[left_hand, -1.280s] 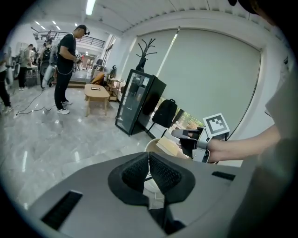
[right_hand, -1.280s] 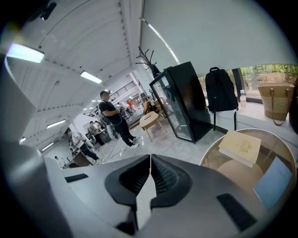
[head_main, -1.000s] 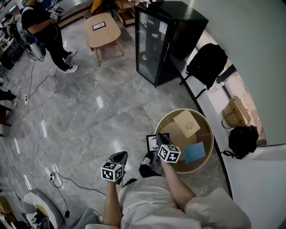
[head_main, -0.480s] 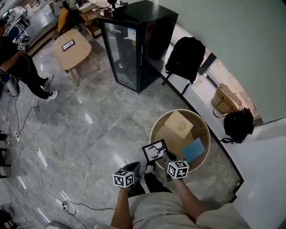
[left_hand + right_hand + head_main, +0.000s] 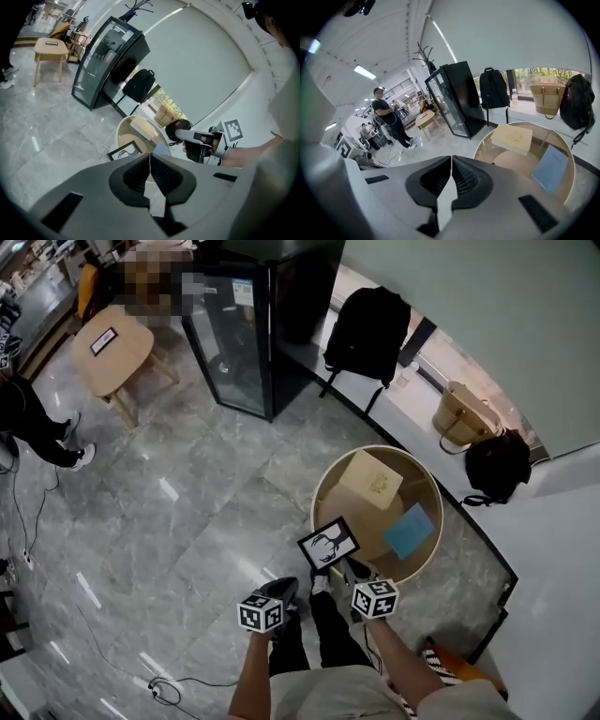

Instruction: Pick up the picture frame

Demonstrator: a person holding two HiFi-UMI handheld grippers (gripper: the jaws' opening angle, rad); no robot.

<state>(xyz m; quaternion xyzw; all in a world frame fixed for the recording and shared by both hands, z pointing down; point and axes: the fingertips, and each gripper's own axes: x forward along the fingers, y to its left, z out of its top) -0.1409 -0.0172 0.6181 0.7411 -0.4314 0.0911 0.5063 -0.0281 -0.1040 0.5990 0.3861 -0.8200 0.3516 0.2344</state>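
**A:** What stood at the far left?

**B:** A small wooden tabletop (image 5: 112, 348). Right of it was a black glass-door cabinet (image 5: 239, 334). Both stood on the grey marble floor (image 5: 187, 502).

**A:** And the left tool?

**B:** The left tool (image 5: 279, 588) hung near, over the floor. Its jaws were pressed together with nothing between them.

**A:** Where was the picture frame?

**B:** The picture frame (image 5: 328, 543) was black-edged and showed a deer's head. It sat tilted at the near left edge of the round tabletop (image 5: 315, 498), overlapping the rim. It was between the two tools, closer to the right one.

**A:** Did the right tool have it?

**B:** No. The right tool (image 5: 354, 568) sat just near of the frame, its jaws closed on each other and empty. I could not tell whether its tip touched the frame.

**A:** And farther right?

**B:** Inside the round rim lay a cardboard box (image 5: 371, 479) on the far side and a blue book (image 5: 410, 531) nearer, to the right. Along the far wall were a black backpack (image 5: 367, 324), a woven bag (image 5: 466, 416) and a black bag (image 5: 497, 468).
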